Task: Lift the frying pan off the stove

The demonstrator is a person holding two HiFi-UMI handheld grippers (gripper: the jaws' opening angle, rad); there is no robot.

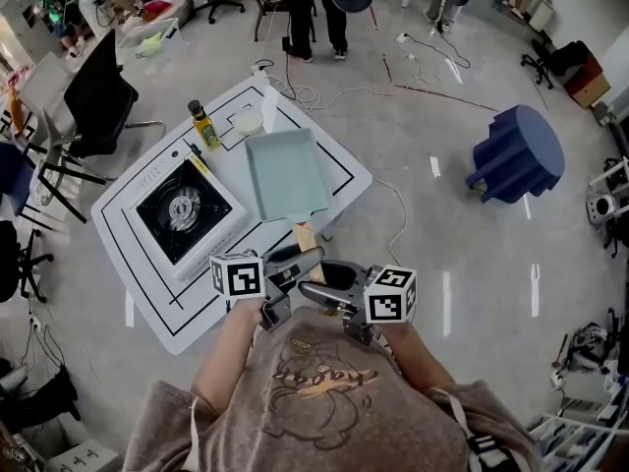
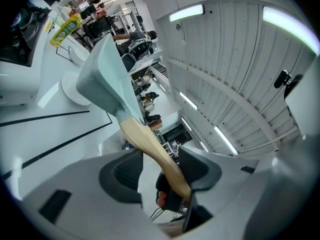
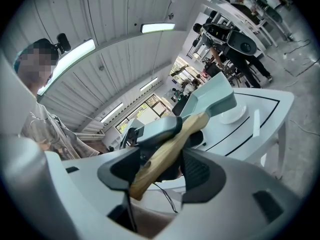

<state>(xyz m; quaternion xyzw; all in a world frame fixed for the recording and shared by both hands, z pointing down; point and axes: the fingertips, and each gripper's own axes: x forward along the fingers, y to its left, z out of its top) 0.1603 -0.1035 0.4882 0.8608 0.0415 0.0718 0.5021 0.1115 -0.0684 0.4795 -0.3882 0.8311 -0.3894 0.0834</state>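
The pale green square frying pan (image 1: 285,170) hangs tilted over the white table (image 1: 339,170), to the right of the black-topped portable stove (image 1: 182,209). Its wooden handle (image 1: 303,236) points toward me. My left gripper (image 1: 300,257) is shut on the handle, which runs slantwise between its jaws in the left gripper view (image 2: 157,159). My right gripper (image 1: 316,288) is shut on the handle's near end (image 3: 170,146). In the right gripper view (image 3: 165,156) the left gripper's grey jaw (image 3: 157,128) lies over the handle farther up. The pan (image 3: 215,96) rises above the table there.
An oil bottle (image 1: 203,126) and a small white dish (image 1: 248,121) stand at the table's far edge. A black office chair (image 1: 98,91) is beyond the table on the left. A blue stool (image 1: 516,153) lies on the floor at right. Cables trail across the floor.
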